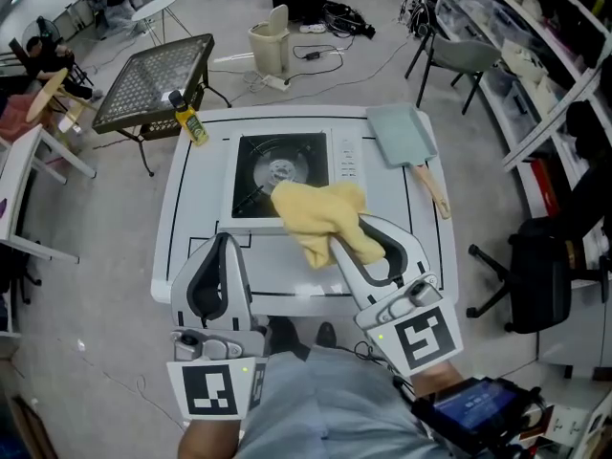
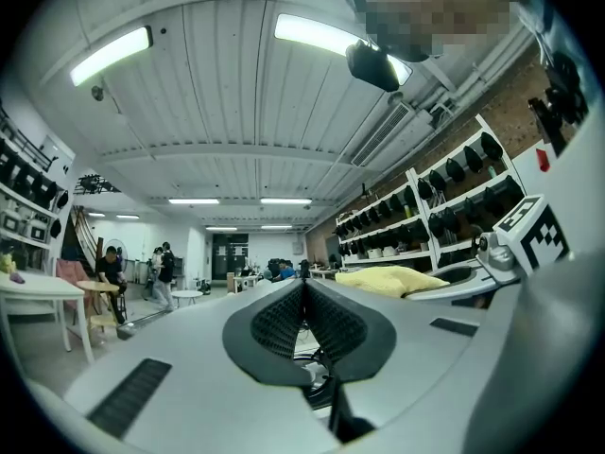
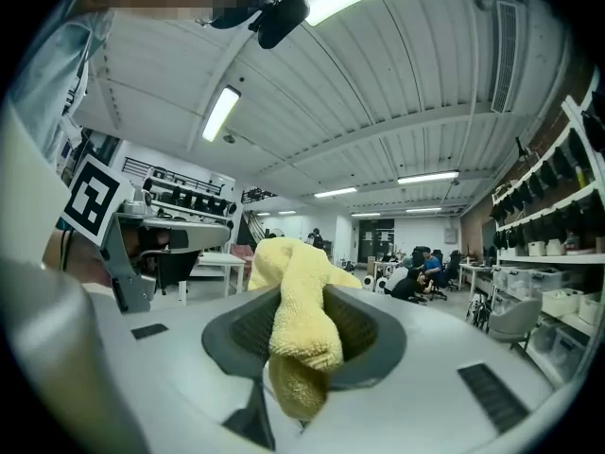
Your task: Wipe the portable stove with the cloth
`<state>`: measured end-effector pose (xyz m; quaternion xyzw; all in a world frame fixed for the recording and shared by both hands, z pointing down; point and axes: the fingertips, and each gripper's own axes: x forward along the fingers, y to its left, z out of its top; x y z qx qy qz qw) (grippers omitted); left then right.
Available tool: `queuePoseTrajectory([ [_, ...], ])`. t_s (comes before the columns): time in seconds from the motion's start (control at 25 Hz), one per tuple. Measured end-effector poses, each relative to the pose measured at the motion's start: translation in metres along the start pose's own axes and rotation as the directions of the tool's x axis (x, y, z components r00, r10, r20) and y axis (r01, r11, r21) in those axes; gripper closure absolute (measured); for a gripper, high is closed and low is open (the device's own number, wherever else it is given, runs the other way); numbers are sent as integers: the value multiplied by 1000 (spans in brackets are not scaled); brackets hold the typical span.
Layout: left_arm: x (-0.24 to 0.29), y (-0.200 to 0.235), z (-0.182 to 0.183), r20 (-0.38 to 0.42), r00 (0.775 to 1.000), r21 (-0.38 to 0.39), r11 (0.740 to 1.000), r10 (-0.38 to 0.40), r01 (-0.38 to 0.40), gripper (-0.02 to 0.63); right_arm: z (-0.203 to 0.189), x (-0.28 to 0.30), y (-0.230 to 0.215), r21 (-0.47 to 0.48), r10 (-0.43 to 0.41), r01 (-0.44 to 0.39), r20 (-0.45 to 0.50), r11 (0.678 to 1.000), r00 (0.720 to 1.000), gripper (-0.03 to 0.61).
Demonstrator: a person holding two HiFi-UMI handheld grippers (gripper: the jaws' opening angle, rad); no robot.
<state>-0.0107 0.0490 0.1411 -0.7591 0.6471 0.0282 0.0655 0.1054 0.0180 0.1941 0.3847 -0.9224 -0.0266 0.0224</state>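
Note:
The portable stove point(image 1: 258, 165) has a black top with a round burner and lies on the white table point(image 1: 186, 199). A yellow cloth point(image 1: 320, 220) hangs over the stove's front right corner. My right gripper point(image 1: 339, 245) is shut on the cloth's near end. In the right gripper view the cloth point(image 3: 301, 334) is bunched between the jaws of the right gripper point(image 3: 301, 296) and sticks out past them. To the left, my left gripper point(image 1: 225, 239) hovers over the table's front edge. In the left gripper view the left gripper point(image 2: 303, 287) has its pads together and holds nothing.
A grey dustpan with a wooden handle point(image 1: 402, 134) lies at the table's right. A yellow bottle point(image 1: 189, 122) stands at its far left corner. A wire-mesh stand point(image 1: 158, 82) and a bin point(image 1: 271, 46) are beyond, with a chair point(image 1: 459, 57) and shelves at right.

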Motion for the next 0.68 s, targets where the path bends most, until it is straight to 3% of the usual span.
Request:
queuePoseTrajectory([
  [0.68, 12, -5, -11, -37, 999, -12, 999, -30, 30, 595, -5, 5, -10, 6, -16, 16, -8, 1000, 1000, 442],
])
